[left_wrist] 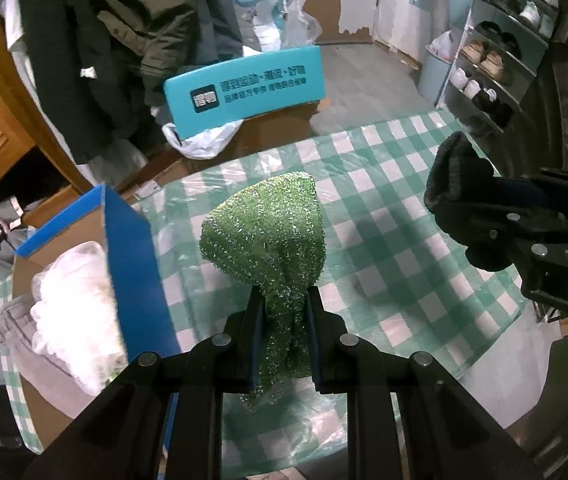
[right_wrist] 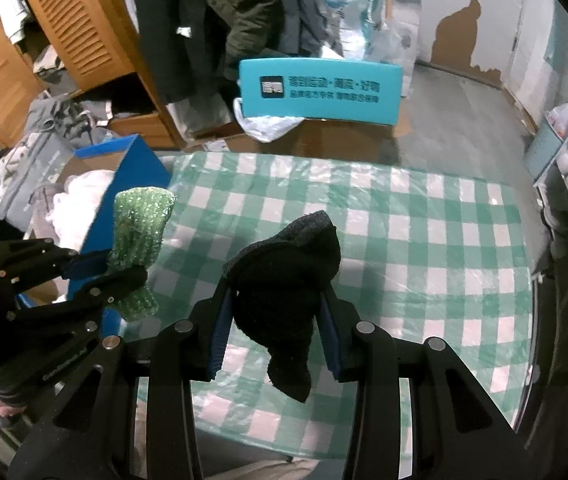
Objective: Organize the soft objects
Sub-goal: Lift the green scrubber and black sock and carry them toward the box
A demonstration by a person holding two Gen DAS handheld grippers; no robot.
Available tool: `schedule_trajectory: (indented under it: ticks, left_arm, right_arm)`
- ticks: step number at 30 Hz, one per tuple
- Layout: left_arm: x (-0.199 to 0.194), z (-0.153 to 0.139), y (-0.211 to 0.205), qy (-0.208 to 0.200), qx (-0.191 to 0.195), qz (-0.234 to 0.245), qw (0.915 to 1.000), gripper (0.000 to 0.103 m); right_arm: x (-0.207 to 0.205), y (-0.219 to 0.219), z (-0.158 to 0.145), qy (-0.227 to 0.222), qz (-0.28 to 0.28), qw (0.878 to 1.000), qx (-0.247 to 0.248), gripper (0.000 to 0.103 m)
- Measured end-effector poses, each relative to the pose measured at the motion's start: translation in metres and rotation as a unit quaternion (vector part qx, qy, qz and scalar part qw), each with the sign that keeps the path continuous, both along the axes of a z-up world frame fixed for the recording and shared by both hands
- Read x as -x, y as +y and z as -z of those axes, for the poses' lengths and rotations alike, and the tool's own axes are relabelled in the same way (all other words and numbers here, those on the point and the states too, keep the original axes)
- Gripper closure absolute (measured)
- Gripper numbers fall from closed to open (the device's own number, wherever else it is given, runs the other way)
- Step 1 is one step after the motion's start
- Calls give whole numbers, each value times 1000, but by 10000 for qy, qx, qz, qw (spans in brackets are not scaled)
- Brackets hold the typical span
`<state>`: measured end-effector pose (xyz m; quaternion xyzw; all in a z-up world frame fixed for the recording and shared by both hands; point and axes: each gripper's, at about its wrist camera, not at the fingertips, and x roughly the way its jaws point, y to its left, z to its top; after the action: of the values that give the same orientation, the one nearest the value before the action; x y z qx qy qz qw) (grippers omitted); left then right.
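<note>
The left claw [left_wrist: 282, 300] is gripping a green cloth [left_wrist: 268, 224] above the desk [left_wrist: 395, 208], just right of the blue box [left_wrist: 132, 248]. The right claw [right_wrist: 276, 308] is clamping a black sock [right_wrist: 284, 276], farther from the box.

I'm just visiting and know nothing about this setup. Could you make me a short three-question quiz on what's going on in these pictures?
1. True or false: the left gripper is shut on a red towel.
2. Multiple choice: what does the right gripper hold? A) a white plastic bag B) a black knit sock C) a shoe
3. Fill in: the blue box on the checked tablecloth stands on the ____ gripper's side.

Key
1. False. It is shut on a green sparkly cloth, held above the table.
2. B, the black knit sock.
3. Left. White soft items already lie inside the box.
</note>
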<state>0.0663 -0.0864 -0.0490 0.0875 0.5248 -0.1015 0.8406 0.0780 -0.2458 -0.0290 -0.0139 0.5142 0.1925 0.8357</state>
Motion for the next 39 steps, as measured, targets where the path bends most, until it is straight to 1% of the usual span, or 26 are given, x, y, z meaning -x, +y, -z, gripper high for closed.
schedule_trajectory:
  ticks: [6,17,26,29,35,39]
  left_arm:
    - [5,-6,23,-91,3,-161,9998,84]
    - [13,-13,71,-142,197,-526,9983,84]
    - [18,-7,118,-108,301,-921,9952,84]
    - [24,-5,135,-130,279,-1071,9938,84]
    - [32,4,161,-47,322,-1296,9910,84]
    - [38,10,180,14,388,-1473,9883,84]
  right_arm:
    - [-3,23,-5,3,-180,9997,-139,64]
    - [-8,69,-12,18,-498,9984,-276,64]
    - [-13,108,-14,67,-725,9968,-339,64]
    - [-13,122,-15,83,-821,9960,-350,64]
    - [-7,155,-15,111,-1111,9932,-341,64]
    - [-3,179,-13,186,-1342,9899,-424,64]
